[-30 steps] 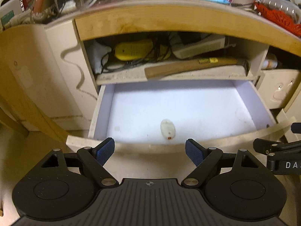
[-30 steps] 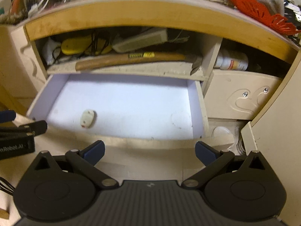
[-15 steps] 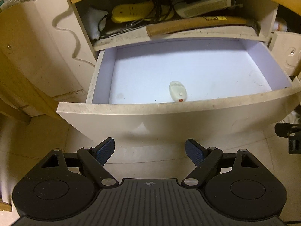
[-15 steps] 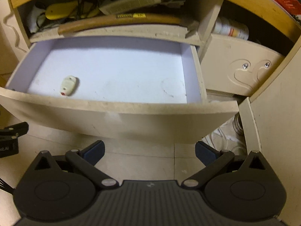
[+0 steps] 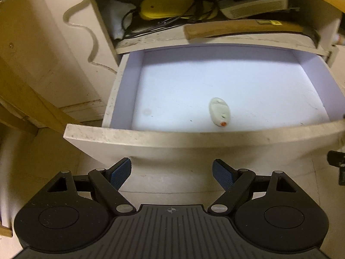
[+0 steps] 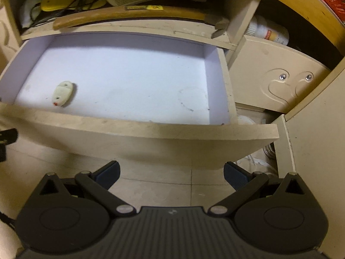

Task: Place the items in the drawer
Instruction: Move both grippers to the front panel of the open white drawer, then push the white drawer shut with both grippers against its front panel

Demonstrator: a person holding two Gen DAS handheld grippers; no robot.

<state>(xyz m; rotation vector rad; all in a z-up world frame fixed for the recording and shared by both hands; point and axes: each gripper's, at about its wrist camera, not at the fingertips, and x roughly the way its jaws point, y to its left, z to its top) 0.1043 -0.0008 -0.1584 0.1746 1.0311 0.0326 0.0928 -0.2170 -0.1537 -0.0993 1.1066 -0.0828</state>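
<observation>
So the cream-fronted wooden drawer with the pale lilac lining [image 5: 200,138] is pulled out toward the cameras, and the only thing lying in it is a small off-white oval remote with a red-orange button [image 5: 219,112]. It sits flat on the drawer floor near the front panel, button end pointing at that panel, not touching any wall. From the right wrist view the same remote [image 6: 62,93] shows up at the near left corner of the drawer floor, with the rest of the lining bare apart from some faint scuffs.

Left claw [image 5: 171,171] is spread wide with nothing between its blue pads, hovering over the tiled floor [image 5: 163,179] just in front of the drawer front. Right claw [image 6: 171,176] is the same deal, wide apart and holding nothing, also low over the tiles in front of the drawer.

On the open shelf above the drawer there's a wooden-handled hammer [image 5: 243,29] lying lengthwise, with a yellow plastic gadget [image 5: 167,7] and its black cables behind it, plus a grey vented box [image 5: 254,4] to the right
</observation>
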